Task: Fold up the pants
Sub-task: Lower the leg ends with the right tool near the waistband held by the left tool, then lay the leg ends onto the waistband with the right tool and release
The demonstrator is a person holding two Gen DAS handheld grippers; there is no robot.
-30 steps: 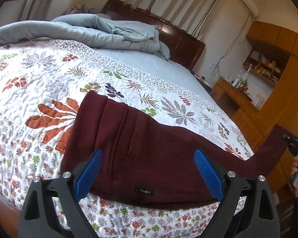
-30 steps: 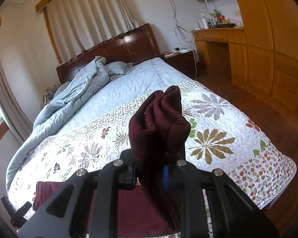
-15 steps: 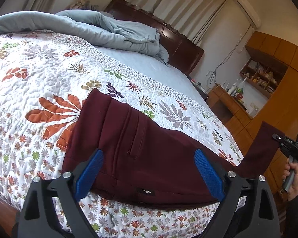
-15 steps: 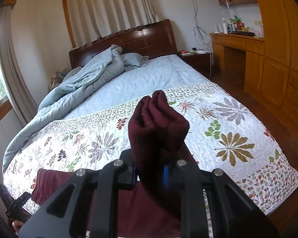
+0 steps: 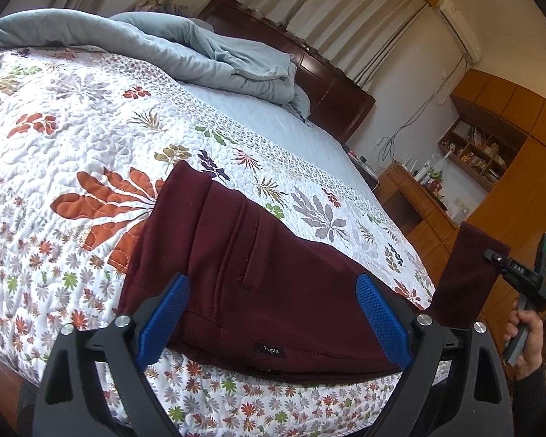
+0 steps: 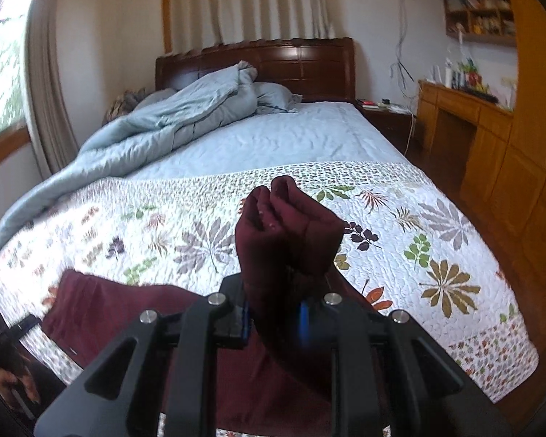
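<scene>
On my left gripper (image 5: 273, 322) I see two matte black plastic arms tipped with textured blue pads (image 5: 163, 322), each arm studded with silver round-head screws (image 5: 121, 321). My right gripper (image 6: 275, 318) has the same black frame and screws. A bare-skinned hand (image 5: 526, 340) emerges from a dark sleeve (image 5: 540, 397).

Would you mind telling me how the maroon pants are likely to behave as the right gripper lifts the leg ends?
The pants look soft and floppy: the part between the clamped end and the bed sags. The fabric bunches thickly above the right gripper, so it probably won't slip. The waist lies flat on the quilt, so it may drag.
</scene>
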